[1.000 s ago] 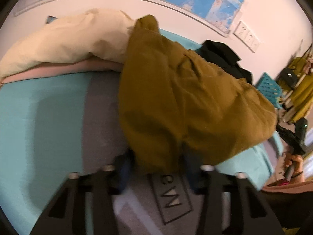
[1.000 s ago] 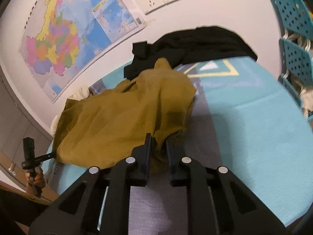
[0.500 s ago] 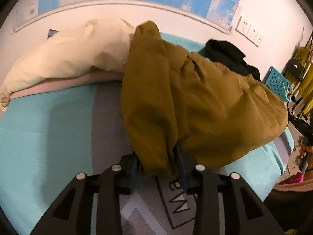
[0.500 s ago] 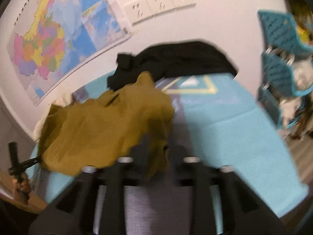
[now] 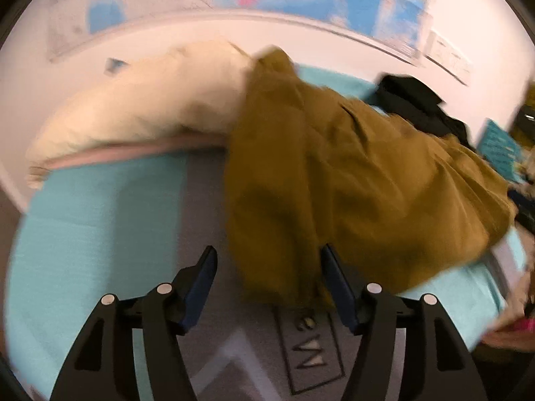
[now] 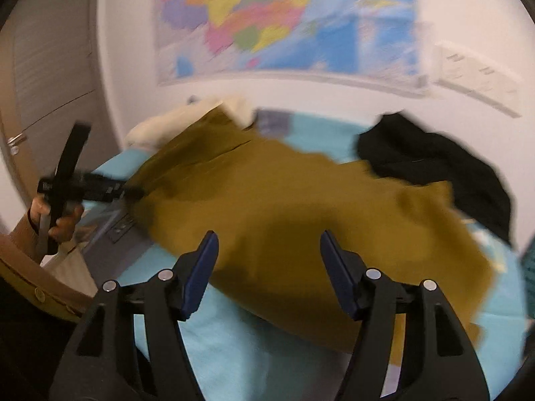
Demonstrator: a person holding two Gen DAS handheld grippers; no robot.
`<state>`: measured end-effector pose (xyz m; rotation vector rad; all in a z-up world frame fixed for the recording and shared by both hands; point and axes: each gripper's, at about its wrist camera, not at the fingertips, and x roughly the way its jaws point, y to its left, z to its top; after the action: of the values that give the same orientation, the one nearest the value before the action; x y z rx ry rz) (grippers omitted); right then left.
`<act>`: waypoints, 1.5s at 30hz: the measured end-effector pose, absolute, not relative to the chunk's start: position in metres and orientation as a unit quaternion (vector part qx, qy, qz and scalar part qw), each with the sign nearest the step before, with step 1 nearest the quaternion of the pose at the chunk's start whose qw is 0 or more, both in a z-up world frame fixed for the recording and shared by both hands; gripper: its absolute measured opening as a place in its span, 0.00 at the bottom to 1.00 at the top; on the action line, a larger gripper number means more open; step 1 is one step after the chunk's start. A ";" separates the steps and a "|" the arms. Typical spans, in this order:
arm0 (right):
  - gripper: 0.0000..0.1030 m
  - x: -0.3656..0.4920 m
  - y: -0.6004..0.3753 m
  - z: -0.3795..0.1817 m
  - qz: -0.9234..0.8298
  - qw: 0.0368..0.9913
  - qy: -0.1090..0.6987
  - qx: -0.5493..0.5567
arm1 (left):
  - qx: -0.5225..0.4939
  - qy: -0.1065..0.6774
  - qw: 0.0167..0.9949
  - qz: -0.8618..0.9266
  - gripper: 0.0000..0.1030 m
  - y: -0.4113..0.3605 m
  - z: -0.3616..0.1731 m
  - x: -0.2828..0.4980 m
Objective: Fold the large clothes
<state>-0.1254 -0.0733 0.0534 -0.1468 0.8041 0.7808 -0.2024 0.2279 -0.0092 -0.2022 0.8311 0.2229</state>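
The mustard-brown garment (image 5: 351, 180) lies heaped on the bed (image 5: 100, 220), spread from the middle of the teal and grey cover toward its right edge, with one end riding up against the cream pillow (image 5: 140, 107) at the wall side. A black garment (image 5: 418, 103) sits bunched behind it near the far right corner, its edge touching the brown cloth.

The left gripper (image 5: 269, 275) points down at the near hem of the brown garment. Its fingers (image 5: 200, 280) have just been spreading and now stand wide; the hem hangs loosely between them, close to the right finger, and neither pad presses on it.

The right gripper (image 6: 269, 262) hovers over the brown garment's near edge, seen here as (image 6: 301, 220), from the bed's front side. Its fingers (image 6: 337, 274) have likewise just been opening, and they stand well apart with nothing clamped; the cloth lies beyond and below the tips.

In the right wrist view the person's left hand (image 6: 57, 217) shows at the left, gripping the other gripper's handle beside the bed's left edge. A coloured wall map (image 6: 274, 20) hangs above the bed, blurred, with wall sockets (image 6: 474, 73) to its right.
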 end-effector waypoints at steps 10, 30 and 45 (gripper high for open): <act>0.51 -0.097 -0.093 0.023 0.340 0.833 0.436 0.003 | -0.056 0.340 0.939 -0.004 0.65 0.168 0.010 -0.183; 0.56 -0.071 -0.109 0.045 0.266 0.872 0.411 -0.003 | -0.009 0.397 0.918 -0.008 0.66 0.124 -0.013 -0.122; 0.62 -0.052 -0.090 0.015 0.285 0.835 0.471 -0.006 | -0.033 0.432 0.901 0.004 0.66 0.144 -0.025 -0.089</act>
<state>-0.0516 -0.0897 0.0148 -0.0130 0.9976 0.6032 -0.0892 0.1445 -0.0246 -0.0683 0.8935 0.0088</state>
